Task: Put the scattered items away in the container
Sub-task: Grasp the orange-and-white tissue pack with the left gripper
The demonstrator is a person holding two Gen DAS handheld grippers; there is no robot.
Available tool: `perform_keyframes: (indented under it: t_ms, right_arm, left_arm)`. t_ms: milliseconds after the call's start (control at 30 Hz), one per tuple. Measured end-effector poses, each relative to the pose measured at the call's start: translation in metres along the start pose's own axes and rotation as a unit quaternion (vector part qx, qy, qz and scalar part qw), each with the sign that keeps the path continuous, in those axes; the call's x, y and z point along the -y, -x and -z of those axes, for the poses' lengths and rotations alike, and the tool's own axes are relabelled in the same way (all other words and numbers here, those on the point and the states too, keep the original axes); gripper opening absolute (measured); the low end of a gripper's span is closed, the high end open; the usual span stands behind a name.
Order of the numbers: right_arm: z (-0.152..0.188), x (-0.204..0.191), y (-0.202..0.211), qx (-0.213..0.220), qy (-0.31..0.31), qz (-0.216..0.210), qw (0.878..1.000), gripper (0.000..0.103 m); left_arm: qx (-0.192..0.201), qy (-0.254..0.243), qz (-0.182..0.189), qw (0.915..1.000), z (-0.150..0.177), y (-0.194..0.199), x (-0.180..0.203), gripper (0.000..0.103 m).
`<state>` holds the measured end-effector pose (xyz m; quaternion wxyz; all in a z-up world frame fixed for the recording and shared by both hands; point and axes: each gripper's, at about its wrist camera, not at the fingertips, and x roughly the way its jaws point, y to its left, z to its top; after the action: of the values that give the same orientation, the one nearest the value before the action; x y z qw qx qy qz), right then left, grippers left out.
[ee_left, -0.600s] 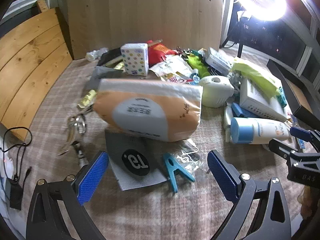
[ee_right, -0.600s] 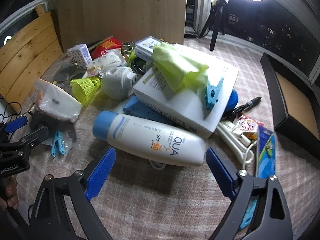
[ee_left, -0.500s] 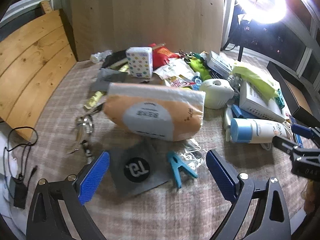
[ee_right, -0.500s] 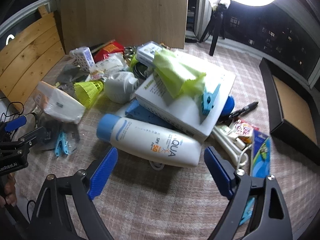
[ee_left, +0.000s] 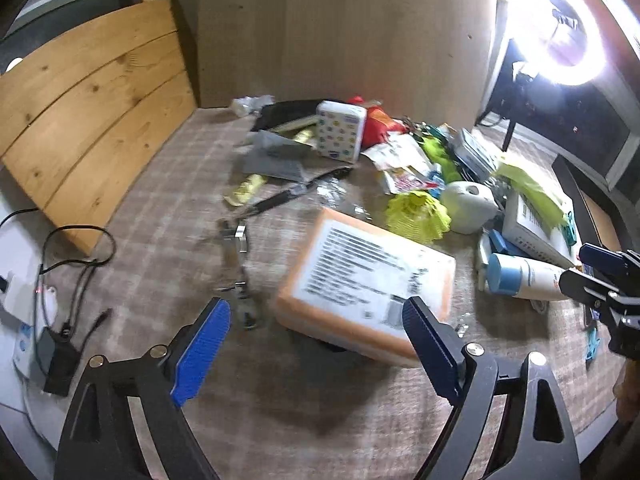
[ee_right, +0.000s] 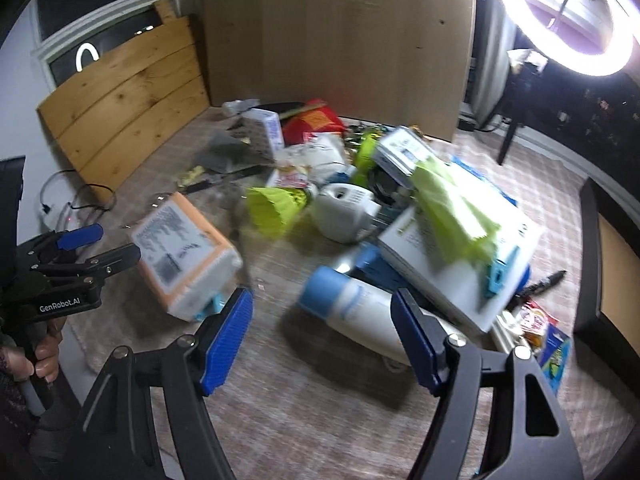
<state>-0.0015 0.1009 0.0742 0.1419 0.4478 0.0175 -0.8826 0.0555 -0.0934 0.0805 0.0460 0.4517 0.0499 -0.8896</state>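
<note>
An orange and white tissue pack [ee_left: 366, 284] lies flat on the checked cloth, label up, just beyond my open, empty left gripper [ee_left: 316, 344]; it also shows in the right wrist view [ee_right: 186, 256]. A white sunscreen bottle with a blue cap [ee_right: 352, 312] lies just ahead of my open, empty right gripper [ee_right: 322, 336]. The black container [ee_right: 608, 248] with a tan floor stands at the far right. The pile holds a white box [ee_right: 460, 248] with a green cloth [ee_right: 452, 208], a yellow shuttlecock [ee_right: 276, 204] and a white round device [ee_right: 344, 212].
A dotted tissue box [ee_left: 340, 130], red snack bag [ee_right: 312, 124], keys [ee_left: 240, 272] and wrappers lie at the back. A black marker [ee_right: 544, 280] and small packets lie right. Wooden boards [ee_left: 92, 120] stand left, a ring light [ee_right: 560, 12] right. A cable and charger [ee_left: 56, 344] lie left.
The tissue pack stood on edge earlier and now lies flat, label up, covering the grey pouch and blue clip. Both grippers have pulled back and up from the pile.
</note>
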Motion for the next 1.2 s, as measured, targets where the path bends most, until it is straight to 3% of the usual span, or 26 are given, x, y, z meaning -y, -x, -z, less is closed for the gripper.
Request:
perform_keyframes:
  t_ms: [200,300,467,667,1000,1100,1200]
  right_arm:
    - [-0.007,-0.026,-0.019,-0.024,-0.003,-0.051,0.998,0.070]
    - [-0.009,-0.035,-0.036,-0.048,-0.016,-0.075,0.996,0.055]
    - [-0.009,-0.045,-0.061,-0.080,-0.052,-0.102,0.990,0.055]
    - [-0.011,-0.039,-0.076,-0.104,-0.119,-0.146,0.977,0.055]
    - [-0.015,-0.048,-0.098,-0.127,-0.147,-0.164,0.967,0.039]
    - [-0.016,-0.051,-0.100,-0.123,-0.144,-0.156,0.969,0.038]
    - [-0.019,-0.051,-0.093,-0.112,-0.138,-0.148,0.973,0.038]
  left_arm:
    - [-0.029,-0.008,0.052,0.9982,-0.010,-0.008,-0.024,0.083]
    - [-0.041,-0.017,0.075,0.9962,-0.019,-0.015,-0.025,0.080]
    - [-0.061,-0.047,0.115,0.9903,-0.035,-0.028,-0.019,0.080]
    - [-0.096,-0.082,0.154,0.9799,-0.043,-0.045,-0.008,0.070]
    - [-0.126,-0.102,0.187,0.9688,-0.041,-0.060,-0.002,0.063]
    - [-0.122,-0.113,0.178,0.9699,-0.039,-0.059,0.001,0.062]
    - [-0.119,-0.105,0.192,0.9685,-0.040,-0.053,-0.002,0.062]
